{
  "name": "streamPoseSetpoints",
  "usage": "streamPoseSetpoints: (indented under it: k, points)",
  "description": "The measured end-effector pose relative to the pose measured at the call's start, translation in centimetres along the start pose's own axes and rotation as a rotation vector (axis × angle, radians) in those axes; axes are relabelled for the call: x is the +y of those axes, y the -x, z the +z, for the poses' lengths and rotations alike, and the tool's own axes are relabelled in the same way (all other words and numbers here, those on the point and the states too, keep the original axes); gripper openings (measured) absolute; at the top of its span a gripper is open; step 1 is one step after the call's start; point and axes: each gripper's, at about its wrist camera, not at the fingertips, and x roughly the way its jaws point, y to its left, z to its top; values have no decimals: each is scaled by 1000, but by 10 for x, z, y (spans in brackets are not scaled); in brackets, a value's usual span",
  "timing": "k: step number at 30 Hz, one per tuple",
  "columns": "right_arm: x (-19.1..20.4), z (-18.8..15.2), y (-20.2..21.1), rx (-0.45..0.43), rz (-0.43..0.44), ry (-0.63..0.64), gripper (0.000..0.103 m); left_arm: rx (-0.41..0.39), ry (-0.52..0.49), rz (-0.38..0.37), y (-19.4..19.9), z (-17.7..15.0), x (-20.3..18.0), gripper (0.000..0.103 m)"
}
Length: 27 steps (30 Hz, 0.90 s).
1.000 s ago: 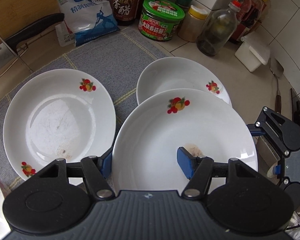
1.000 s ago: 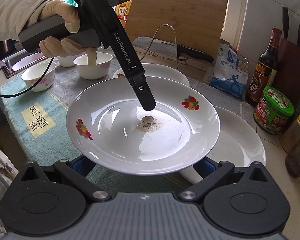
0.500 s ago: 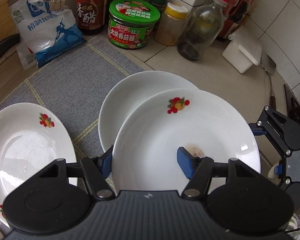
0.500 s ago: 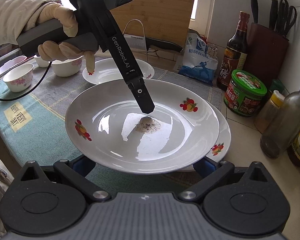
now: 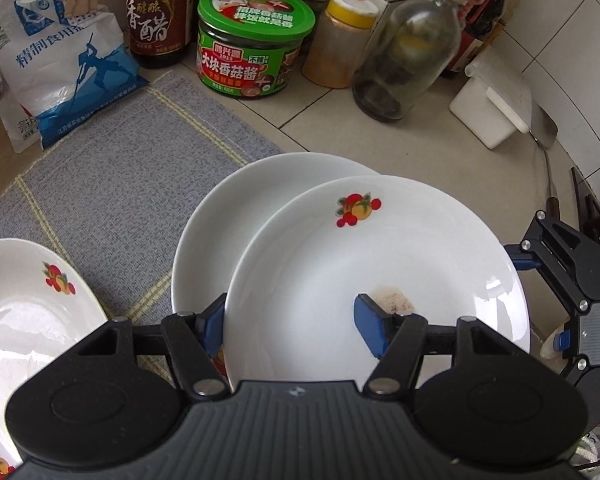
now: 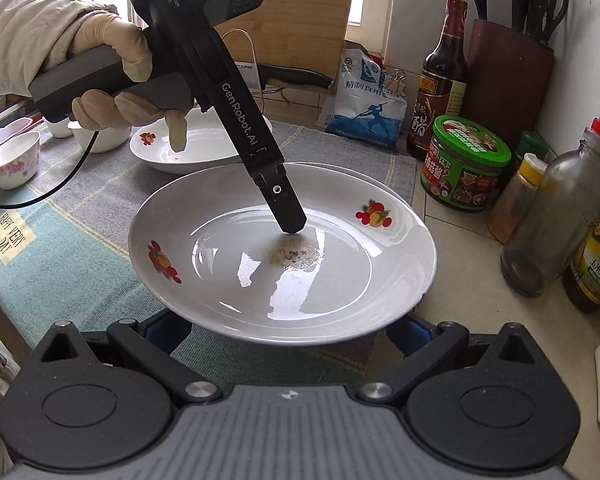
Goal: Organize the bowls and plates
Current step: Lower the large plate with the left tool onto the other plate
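Glossy round plate (image 5: 380,280) pinched by left fingers (image 5: 370,330); right fingers' state unclear

Bare grey mat (image 5: 112,184) lies open leftward; green jar (image 5: 254,40) and glass bottle (image 5: 408,52) crowd the wall.

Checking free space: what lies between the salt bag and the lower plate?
Only bare grey mat between the salt bag and the lower plate, in the left wrist view.
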Motion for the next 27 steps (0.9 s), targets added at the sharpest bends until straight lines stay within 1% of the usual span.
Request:
streamPoseSetpoints:
  k: [8,14,17,19,27]
  points:
    - [-5,-1,-3,9,-17,-11,103,21,15,-12,-11,4,6,64]
    - [-7,0,-3,5,-26,-23,103,26,0,-14,-15,7,7,64]
    - [-7,-1,-3,6,-35,-17,103,34,-15,-15,-17,8,6,67]
    - [-6,-1,-3,6,-39,-15,103,43,-29,-18,-18,10,5,71]
    - [-5,-1,-3,6,-41,-10,103,51,-40,-7,-20,16,5,71]
